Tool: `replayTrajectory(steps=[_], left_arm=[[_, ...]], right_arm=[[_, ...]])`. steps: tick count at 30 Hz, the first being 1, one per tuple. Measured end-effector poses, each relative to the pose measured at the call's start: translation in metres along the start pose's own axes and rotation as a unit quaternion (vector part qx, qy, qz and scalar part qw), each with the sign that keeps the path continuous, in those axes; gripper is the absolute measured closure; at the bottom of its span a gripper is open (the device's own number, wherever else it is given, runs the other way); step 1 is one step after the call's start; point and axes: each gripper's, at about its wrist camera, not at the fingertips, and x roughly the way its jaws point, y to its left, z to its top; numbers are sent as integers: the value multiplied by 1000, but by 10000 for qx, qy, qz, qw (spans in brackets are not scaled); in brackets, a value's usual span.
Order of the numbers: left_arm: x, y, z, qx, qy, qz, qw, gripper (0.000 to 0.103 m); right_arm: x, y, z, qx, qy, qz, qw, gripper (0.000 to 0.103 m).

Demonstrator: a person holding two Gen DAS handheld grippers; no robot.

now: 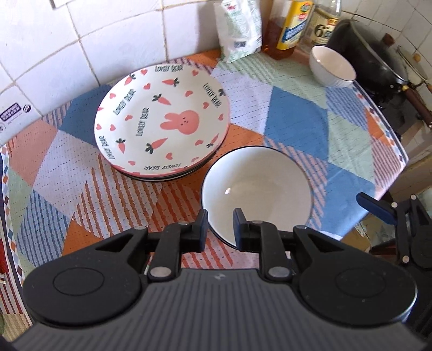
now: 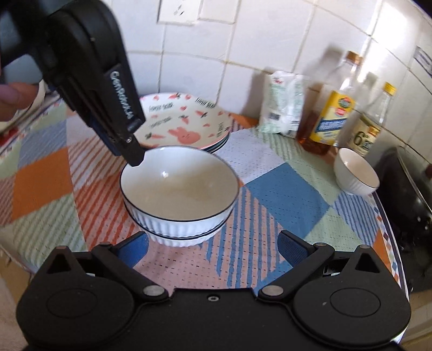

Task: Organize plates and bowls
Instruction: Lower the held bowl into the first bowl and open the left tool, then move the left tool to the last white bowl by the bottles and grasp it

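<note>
The left gripper (image 1: pixel 220 229) tilts steeply down over the near rim of the white dark-rimmed ribbed bowls (image 2: pixel 179 199), nested on the patchwork-clothed worktop (image 2: pixel 283 194); its fingers stand slightly apart, clear of the rim. The right gripper (image 2: pixel 213 249) angles down before the bowls, fingers spread wide, empty. Just behind sits the stack of rabbit-and-carrot ceramic plates (image 1: pixel 162 124).

Oil bottle (image 1: pixel 290 25), white bag (image 1: pixel 240 29), wok (image 1: pixel 378 56)
</note>
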Motion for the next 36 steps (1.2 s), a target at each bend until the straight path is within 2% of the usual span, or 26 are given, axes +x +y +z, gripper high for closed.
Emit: replayTrajectory(steps=[9,11,15,19,22,24,28,31,33,36], left_arm=[[-15,-24,0,156,77,-174,9997,77],[-15,-31,2,164,56,-194,9997,75],[-13,-45,13,207,8,-87,9997,70],[-6,-56,31,83,-5,32,10000,67],[1,-65,50,1,-79,50,10000,65],[5,-71,64,-99,-113,98,9998,64],[17,-86,90,-240,-140,146,9995,62],[29,-99,106,-311,-97,184,9993,62],[38,-109,116,-324,-74,227,9992,61],[51,-124,131,-293,-95,310,9990,54]], right_arm=[[-15,-23,-8,750,-323,-84,9966,1],[-14,-34,-10,956,-454,-233,9941,1],[-2,-63,-12,1414,-621,-436,9870,0],[14,-93,-12,1693,-758,-280,9822,0],[36,-125,-9,1842,-493,125,9816,0],[52,-151,-11,2129,-282,204,9765,0],[68,-191,-8,2258,-321,-229,9734,0],[84,-214,-6,2246,-179,-433,9733,0],[94,-226,-5,2234,-93,-418,9738,1],[110,-239,-6,2204,-73,-301,9749,4]])
